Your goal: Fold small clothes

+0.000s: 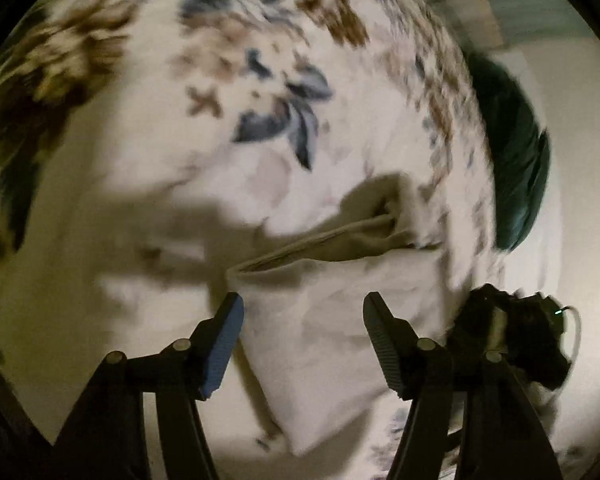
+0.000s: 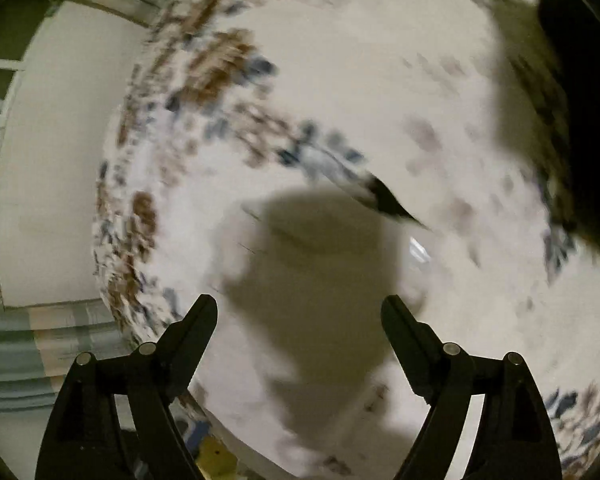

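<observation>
- Cloth point(image 1: 332, 344), white and folded, lay on the floral sheet point(image 1: 204, 152) in the left wrist view, its near corner pointing toward the camera.
- Left gripper point(image 1: 302, 320) hung over that cloth with its jaws apart; the cloth showed in the gap, but neither pad pressed on it.
- One left finger carried a blue pad point(image 1: 224, 350); the other finger was dark and ribbed.
- A beige fold or opening ran across the cloth's far edge, just beyond the left fingertips.
- A dark green item point(image 1: 516, 168) lay past the cloth, at the sheet's right edge; blur hid what it was.
- The other gripper's black body point(image 1: 512, 332) showed just right of the cloth, beside the left gripper's right finger.
- Right gripper point(image 2: 300, 312) stood wide, with nothing between its fingers.
- Under it the right wrist view showed pale fabric point(image 2: 308, 264) on the sheet point(image 2: 380, 92), mostly in the gripper's own shadow; I could not tell whether it was the same cloth.
- A small dark pointed shape point(image 2: 392, 202) lay on the sheet just beyond that shadow; too blurred to name.
- Both views were smeared by motion, the right one more so.
- A striped floor point(image 2: 16, 340) showed left of the sheet in the right wrist view.
</observation>
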A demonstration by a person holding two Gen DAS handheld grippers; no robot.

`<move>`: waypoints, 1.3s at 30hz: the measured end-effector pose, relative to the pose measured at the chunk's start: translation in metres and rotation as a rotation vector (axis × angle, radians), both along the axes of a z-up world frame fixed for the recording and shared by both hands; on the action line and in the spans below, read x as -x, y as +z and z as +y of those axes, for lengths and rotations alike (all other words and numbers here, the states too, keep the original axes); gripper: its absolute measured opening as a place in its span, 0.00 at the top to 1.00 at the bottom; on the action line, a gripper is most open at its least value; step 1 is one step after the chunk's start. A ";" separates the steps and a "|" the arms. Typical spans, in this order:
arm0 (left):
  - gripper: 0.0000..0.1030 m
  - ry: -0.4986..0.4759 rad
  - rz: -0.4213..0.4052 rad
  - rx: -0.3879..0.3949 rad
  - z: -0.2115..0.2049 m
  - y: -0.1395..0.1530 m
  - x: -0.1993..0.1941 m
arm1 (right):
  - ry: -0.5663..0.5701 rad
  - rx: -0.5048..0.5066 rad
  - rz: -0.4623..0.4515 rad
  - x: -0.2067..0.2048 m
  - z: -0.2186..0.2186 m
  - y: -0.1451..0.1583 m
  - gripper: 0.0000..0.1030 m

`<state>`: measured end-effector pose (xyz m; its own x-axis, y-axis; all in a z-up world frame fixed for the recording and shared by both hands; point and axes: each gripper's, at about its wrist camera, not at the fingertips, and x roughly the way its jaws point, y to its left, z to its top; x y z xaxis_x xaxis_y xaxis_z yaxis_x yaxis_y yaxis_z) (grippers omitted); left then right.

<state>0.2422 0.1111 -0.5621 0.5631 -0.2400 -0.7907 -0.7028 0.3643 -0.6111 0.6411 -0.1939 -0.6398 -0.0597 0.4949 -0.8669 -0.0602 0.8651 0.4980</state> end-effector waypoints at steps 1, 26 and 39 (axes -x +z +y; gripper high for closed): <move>0.42 -0.018 0.014 -0.003 0.000 -0.008 -0.007 | -0.011 0.000 0.019 0.001 -0.004 -0.011 0.19; 0.42 -0.028 0.110 0.062 -0.017 -0.040 0.019 | 0.377 0.240 -0.211 -0.061 0.089 -0.046 0.96; 0.42 0.039 0.021 0.153 -0.022 -0.047 0.015 | 0.035 -0.049 -0.015 -0.059 -0.014 -0.032 0.23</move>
